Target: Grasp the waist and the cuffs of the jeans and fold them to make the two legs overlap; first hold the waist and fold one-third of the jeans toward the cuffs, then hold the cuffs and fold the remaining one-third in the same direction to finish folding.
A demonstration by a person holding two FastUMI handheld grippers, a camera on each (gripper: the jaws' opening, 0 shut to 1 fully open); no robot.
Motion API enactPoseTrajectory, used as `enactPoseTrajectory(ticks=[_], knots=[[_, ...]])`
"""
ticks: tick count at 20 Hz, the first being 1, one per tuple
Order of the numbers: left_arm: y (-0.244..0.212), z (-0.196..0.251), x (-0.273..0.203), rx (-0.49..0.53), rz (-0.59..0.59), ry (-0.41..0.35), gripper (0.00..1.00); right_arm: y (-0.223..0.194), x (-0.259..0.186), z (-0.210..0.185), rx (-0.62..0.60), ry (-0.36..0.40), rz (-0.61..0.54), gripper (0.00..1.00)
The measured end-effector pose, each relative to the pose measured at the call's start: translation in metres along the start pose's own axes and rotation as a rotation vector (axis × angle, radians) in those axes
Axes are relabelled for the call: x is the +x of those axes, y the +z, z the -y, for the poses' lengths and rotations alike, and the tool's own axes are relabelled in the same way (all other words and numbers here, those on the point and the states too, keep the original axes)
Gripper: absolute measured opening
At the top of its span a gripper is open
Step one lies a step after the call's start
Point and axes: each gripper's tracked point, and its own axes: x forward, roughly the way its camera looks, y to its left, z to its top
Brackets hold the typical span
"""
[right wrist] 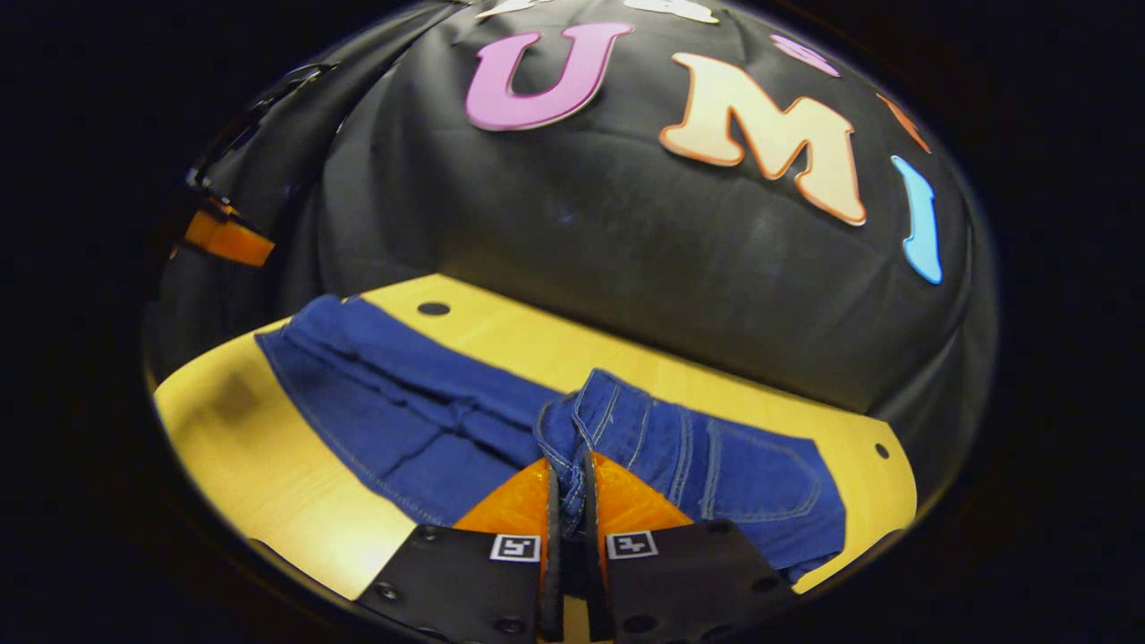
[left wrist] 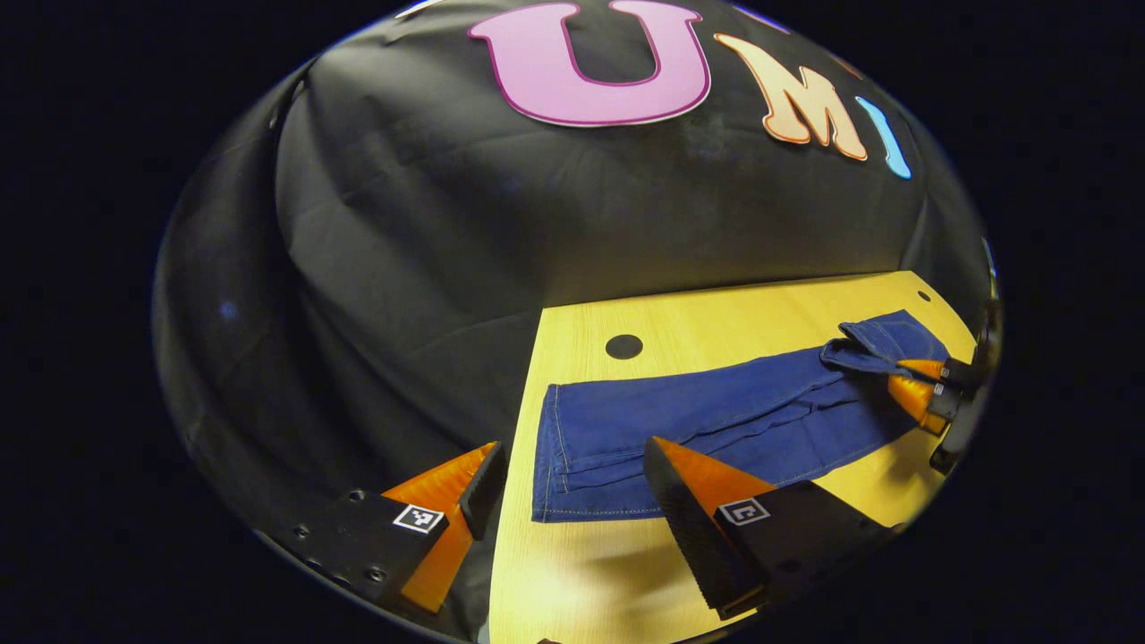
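Observation:
Blue jeans (left wrist: 716, 411) lie lengthwise on a yellow wooden table (left wrist: 716, 313), the two legs overlapping. Their cuffs (left wrist: 556, 465) are at the near end. My left gripper (left wrist: 572, 478) hovers open over that end, one finger past the table's edge and the other above the lower leg. At the far end my right gripper (left wrist: 921, 389) pinches the waist. In the right gripper view, the right gripper (right wrist: 568, 478) is shut on a bunched fold of the waistband (right wrist: 581, 420), raised a little off the table (right wrist: 250, 465). The legs (right wrist: 402, 411) stretch away to the left.
Round dark holes mark the tabletop (left wrist: 623, 346) (right wrist: 434, 309) (right wrist: 883, 451). Black cloth hangs behind and beside the table. The left gripper (right wrist: 224, 237) shows far off at the left of the right gripper view. Bare wood borders the jeans along the front edge.

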Motion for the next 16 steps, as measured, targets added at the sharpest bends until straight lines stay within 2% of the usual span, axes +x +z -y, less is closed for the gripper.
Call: enactPoseTrajectory(ticks=[1, 3, 4, 6, 8, 9, 11, 13, 16], knots=[[-0.007, 0.000, 0.008, 0.004, -0.022, -0.010, 0.95, 0.000, -0.002, -0.003, -0.003, 0.038, -0.018, 0.18], [-0.019, -0.003, 0.021, 0.027, -0.067, -0.026, 0.96, 0.002, 0.001, -0.002, -0.017, 0.092, -0.028, 0.73], [-0.022, -0.002, 0.027, 0.043, -0.084, -0.038, 0.96, 0.007, -0.011, 0.005, -0.031, 0.094, -0.020, 1.00], [-0.028, -0.008, 0.042, 0.061, -0.108, -0.054, 0.95, 0.015, -0.020, 0.016, -0.051, 0.082, 0.001, 0.99], [-0.027, -0.015, 0.059, 0.025, -0.115, -0.090, 0.95, 0.015, -0.036, 0.019, -0.049, 0.070, 0.008, 0.99], [-0.023, -0.019, 0.069, -0.014, -0.114, -0.103, 0.95, 0.017, -0.043, 0.027, -0.053, 0.057, 0.005, 0.99], [-0.026, -0.011, 0.085, -0.142, -0.143, -0.181, 0.95, 0.021, -0.056, 0.044, -0.067, 0.028, 0.005, 1.00], [-0.032, -0.022, 0.102, -0.217, -0.185, -0.176, 0.95, 0.025, -0.065, 0.055, -0.082, 0.003, 0.008, 0.99], [-0.054, -0.024, 0.119, -0.243, -0.275, -0.170, 0.96, 0.026, -0.075, 0.067, -0.089, -0.018, 0.007, 1.00]])
